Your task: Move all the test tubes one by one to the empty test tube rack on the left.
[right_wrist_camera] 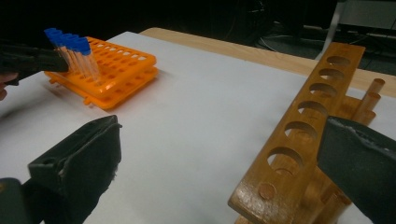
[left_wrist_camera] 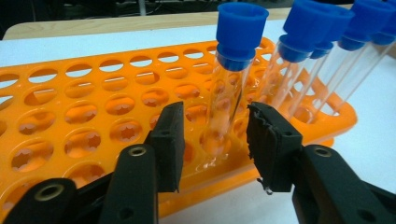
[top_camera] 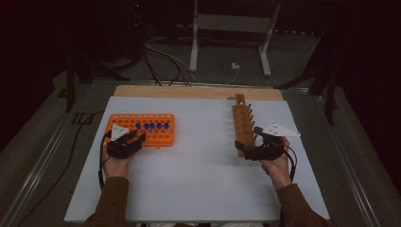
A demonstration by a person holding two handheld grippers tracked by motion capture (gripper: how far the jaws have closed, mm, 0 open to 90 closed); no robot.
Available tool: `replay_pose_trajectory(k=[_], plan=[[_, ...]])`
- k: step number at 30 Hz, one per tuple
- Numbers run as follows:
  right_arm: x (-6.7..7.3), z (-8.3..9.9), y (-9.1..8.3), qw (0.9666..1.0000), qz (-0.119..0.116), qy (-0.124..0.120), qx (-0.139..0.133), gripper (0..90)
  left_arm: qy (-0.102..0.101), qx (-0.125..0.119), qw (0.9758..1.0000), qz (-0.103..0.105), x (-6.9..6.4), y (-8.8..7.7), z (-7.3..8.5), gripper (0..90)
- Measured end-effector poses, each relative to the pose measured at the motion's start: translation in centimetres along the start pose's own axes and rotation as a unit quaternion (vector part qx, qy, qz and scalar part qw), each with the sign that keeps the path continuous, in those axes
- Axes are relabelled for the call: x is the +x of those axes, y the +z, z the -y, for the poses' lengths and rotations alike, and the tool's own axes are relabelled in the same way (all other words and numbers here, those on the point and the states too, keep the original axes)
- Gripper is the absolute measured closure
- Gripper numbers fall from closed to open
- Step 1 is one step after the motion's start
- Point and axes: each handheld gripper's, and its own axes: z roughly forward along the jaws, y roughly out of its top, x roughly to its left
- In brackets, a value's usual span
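Left gripper (left_wrist_camera: 214,140) jaws parted astride tube (left_wrist_camera: 227,88), pads clear, tube seated in orange rack (left_wrist_camera: 70,121). Right gripper (right_wrist_camera: 219,163) wide open beside wooden rack (right_wrist_camera: 299,135), ready to steady it.

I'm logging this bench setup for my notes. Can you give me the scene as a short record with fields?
surface: white board on a wooden table
left gripper: open, jaws either side of a blue-capped test tube, pads not touching
tube holder: orange tube rack, five or so capped tubes in one row
right gripper: open, beside the wooden rack
wooden rack: holes in view empty
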Motion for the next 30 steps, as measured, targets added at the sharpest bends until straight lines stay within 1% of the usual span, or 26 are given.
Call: replay_pose_trajectory(k=[2, 5, 7, 9, 11, 14, 17, 20, 22, 26, 28, 30], plan=[[-0.1, 0.1, -0.2, 1.0000, 0.000, 0.002, 0.000, 0.0, -0.006, -0.004, 1.0000, 0.003, 0.1, -0.4, 0.1, 54.5], [-0.2, 0.4, -0.5, 1.0000, 0.002, 0.003, -0.004, 0.0, -0.019, -0.016, 0.9996, 0.009, 0.4, -1.4, 0.1, 51.3], [-0.3, 0.5, -0.8, 1.0000, 0.003, 0.006, -0.007, 0.0, -0.026, -0.033, 0.9990, 0.016, 0.5, -2.3, -0.1, 49.0], [-0.5, 0.7, -1.1, 0.9999, 0.003, 0.008, -0.012, 0.0, -0.024, -0.048, 0.9984, 0.019, 0.5, -3.3, -0.4, 44.4], [-0.6, 0.9, -1.3, 0.9998, 0.004, 0.011, -0.017, 0.0, -0.026, -0.064, 0.9973, 0.025, 0.4, -4.3, -0.7, 39.9], [-0.8, 1.2, -1.7, 0.9996, 0.005, 0.014, -0.024, 0.0, -0.035, -0.088, 0.9950, 0.030, 0.2, -5.7, -0.6, 33.9], [-1.0, 1.6, -2.1, 0.9994, 0.007, 0.015, -0.031, 0.0, -0.033, -0.099, 0.9942, 0.023, -0.2, -6.8, -0.4, 26.3], [-1.1, 2.0, -2.6, 0.9992, 0.008, 0.016, -0.036, 0.0, -0.030, -0.104, 0.9940, 0.012, -0.3, -7.7, -0.2, 17.2], [-1.2, 2.3, -3.0, 0.9991, 0.011, 0.012, -0.039, 0.0, -0.029, -0.108, 0.9937, 0.009, -0.3, -8.1, -0.1, 16.1], [-1.2, 3.0, -3.6, 0.9987, 0.015, 0.017, -0.045, 0.0, -0.018, -0.107, 0.9941, 0.003, -0.6, -8.6, 0.2, 8.3], [-1.3, 3.4, -3.9, 0.9985, 0.015, 0.021, -0.048, 0.0, -0.013, -0.108, 0.9941, 0.002, -0.8, -8.9, 0.3, 3.0], [-1.4, 3.8, -4.2, 0.9981, 0.016, 0.028, -0.053, 0.0, -0.006, -0.110, 0.9939, 0.003, -1.0, -9.1, 0.3, 1.6]])
